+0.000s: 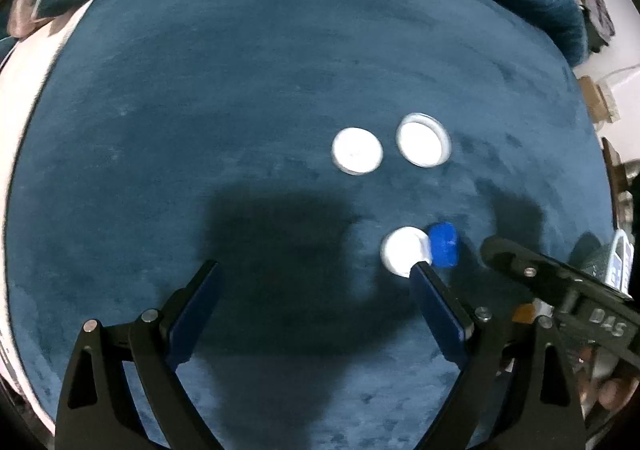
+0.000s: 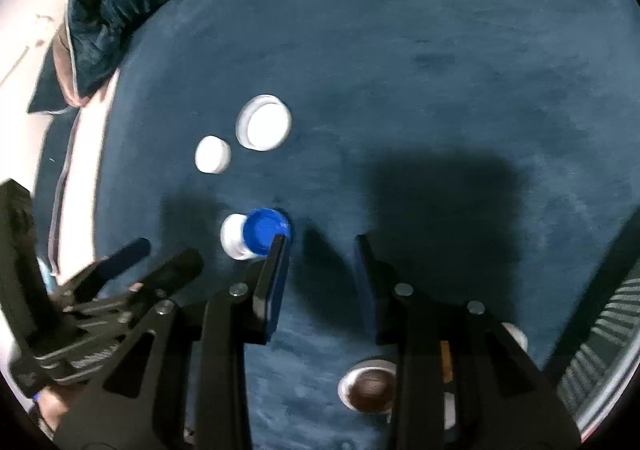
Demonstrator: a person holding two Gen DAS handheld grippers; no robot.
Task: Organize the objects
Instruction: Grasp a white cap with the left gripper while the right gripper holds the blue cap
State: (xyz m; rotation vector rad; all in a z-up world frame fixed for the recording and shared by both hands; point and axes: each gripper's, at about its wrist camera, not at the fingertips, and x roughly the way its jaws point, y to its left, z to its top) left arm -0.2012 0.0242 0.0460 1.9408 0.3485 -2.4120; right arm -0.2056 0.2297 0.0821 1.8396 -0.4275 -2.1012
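Both grippers hover empty over the velvet cushion (image 1: pixel 240 89), the left gripper (image 1: pixel 316 274) spread wide and the right gripper (image 2: pixel 320 242) narrowly parted, beside the blue cap (image 2: pixel 266 230) touching a white cap (image 2: pixel 234 238), apparently grouping caps.

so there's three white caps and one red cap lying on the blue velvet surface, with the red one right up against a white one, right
Not quite: that cap is blue, not red. The left wrist view shows the blue cap right up against a white cap, with two more white caps further off, all on the blue velvet surface.
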